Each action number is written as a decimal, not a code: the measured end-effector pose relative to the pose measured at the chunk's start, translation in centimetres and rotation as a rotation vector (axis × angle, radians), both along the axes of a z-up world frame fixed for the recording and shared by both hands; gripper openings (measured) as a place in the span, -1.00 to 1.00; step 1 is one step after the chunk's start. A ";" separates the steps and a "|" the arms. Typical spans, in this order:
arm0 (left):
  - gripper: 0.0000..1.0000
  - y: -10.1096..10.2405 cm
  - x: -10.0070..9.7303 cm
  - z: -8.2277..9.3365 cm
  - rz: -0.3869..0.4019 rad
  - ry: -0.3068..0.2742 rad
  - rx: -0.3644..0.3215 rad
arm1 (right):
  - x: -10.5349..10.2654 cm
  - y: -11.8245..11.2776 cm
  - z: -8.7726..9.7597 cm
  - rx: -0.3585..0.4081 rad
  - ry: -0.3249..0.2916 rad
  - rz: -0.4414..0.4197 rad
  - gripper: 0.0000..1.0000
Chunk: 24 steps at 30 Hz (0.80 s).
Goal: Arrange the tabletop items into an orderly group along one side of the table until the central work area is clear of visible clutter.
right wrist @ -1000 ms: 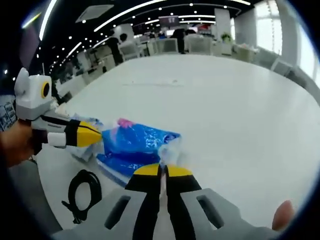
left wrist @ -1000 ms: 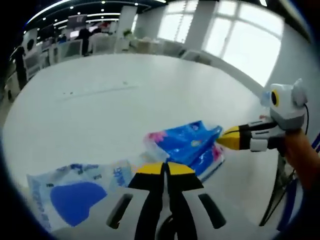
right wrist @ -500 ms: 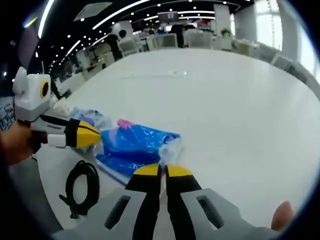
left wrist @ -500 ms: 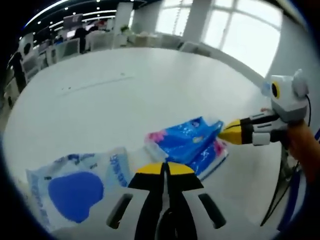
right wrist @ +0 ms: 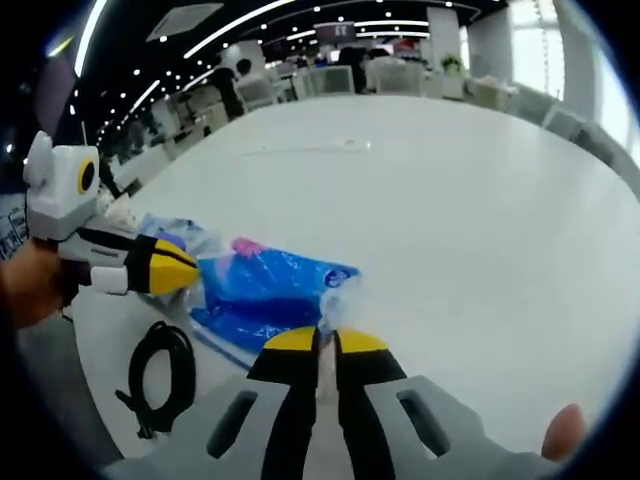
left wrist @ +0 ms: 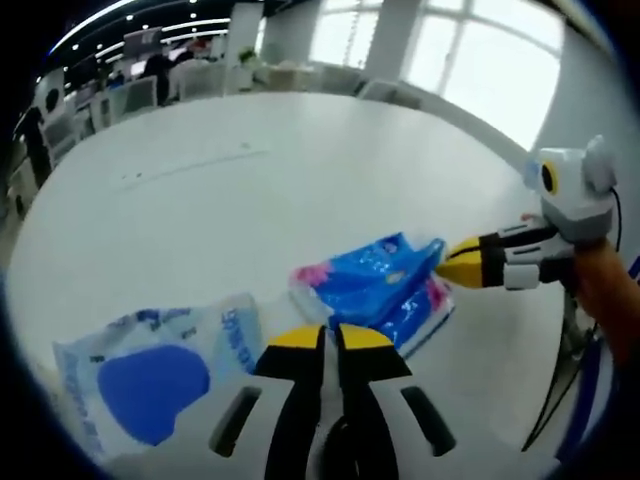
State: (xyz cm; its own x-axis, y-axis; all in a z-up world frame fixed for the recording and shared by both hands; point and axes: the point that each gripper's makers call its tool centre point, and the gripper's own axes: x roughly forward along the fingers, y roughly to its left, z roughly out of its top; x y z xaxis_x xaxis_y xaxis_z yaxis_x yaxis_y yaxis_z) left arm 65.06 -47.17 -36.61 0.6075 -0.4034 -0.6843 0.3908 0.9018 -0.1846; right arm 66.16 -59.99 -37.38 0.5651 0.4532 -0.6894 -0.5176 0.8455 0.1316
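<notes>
Blue tissue pack [left wrist: 378, 291] on white counter [left wrist: 250, 200]; right tongs [right wrist: 320, 342] clenched on its wrapper edge; left tongs [left wrist: 327, 340] clenched, empty, beside it; pale pouch [left wrist: 150, 375] and black cable [right wrist: 155, 378] near.

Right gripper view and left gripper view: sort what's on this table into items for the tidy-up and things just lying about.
For the tidy-up:
- blue tissue pack, with the right gripper at its plastic end
- pale blue-and-white packet
- coiled black cable near the table edge
- left gripper, jaws shut

Just lying about:
- small specks far across the white table
- chairs beyond it
</notes>
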 end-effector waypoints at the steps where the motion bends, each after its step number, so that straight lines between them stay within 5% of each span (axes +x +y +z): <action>1: -0.93 0.0 0.0 0.0 -0.001 0.000 0.000 | 0.0 0.0 0.0 0.000 0.000 0.000 -0.88; 11: -0.75 0.0 -0.4 1.0 -0.003 -0.021 0.008 | -0.3 -0.3 0.9 0.005 -0.018 -0.011 -0.83; 24: -0.45 1.1 -2.0 4.7 -0.058 -0.122 0.021 | -1.7 0.1 5.3 0.017 -0.125 -0.016 -0.69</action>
State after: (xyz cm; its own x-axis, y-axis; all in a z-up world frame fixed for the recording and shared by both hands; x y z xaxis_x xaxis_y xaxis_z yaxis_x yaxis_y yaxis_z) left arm 63.11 -46.04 -31.87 0.6625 -0.4271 -0.6154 0.4611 0.8799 -0.1143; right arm 64.48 -59.91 -32.08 0.6531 0.4545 -0.6057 -0.5175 0.8518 0.0812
